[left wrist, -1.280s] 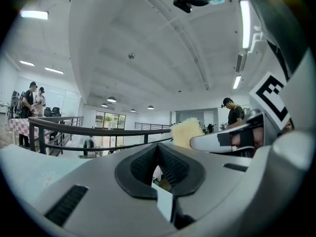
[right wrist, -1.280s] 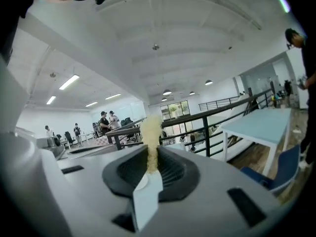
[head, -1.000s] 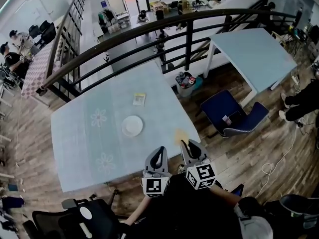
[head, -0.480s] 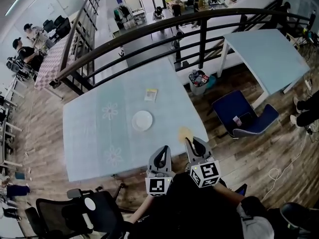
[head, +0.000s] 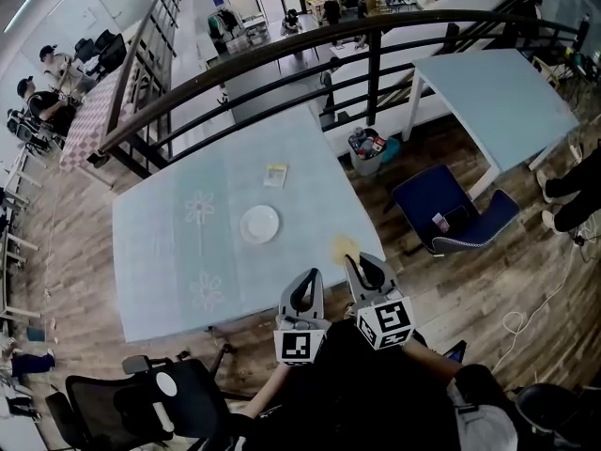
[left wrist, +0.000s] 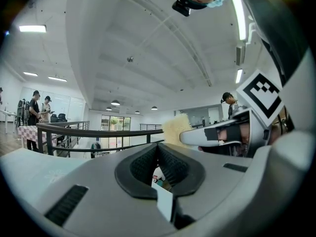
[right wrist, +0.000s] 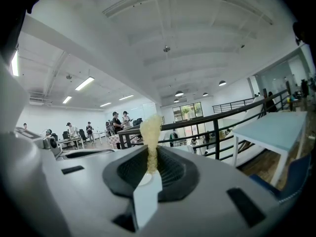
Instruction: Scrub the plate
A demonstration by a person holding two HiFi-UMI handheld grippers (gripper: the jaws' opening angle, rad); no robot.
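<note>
Head view: plate (head: 260, 224) untouched, centre of table (head: 160, 252).
Right gripper (head: 362, 269) pinches a yellow scrub pad (head: 345, 246); left gripper (head: 305, 285) has jaws pressed together on nothing; both sit off the near edge. Best: steady the rim with the left, scrub flat circles. Versus 0.5 s ago: only the framing shifted.

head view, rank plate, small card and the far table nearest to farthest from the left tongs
1. plate, mid near table, just ahead of the left tongs
2. small card, beyond the plate
3. far table, off right

Small card (head: 275, 175), print unreadable
</note>
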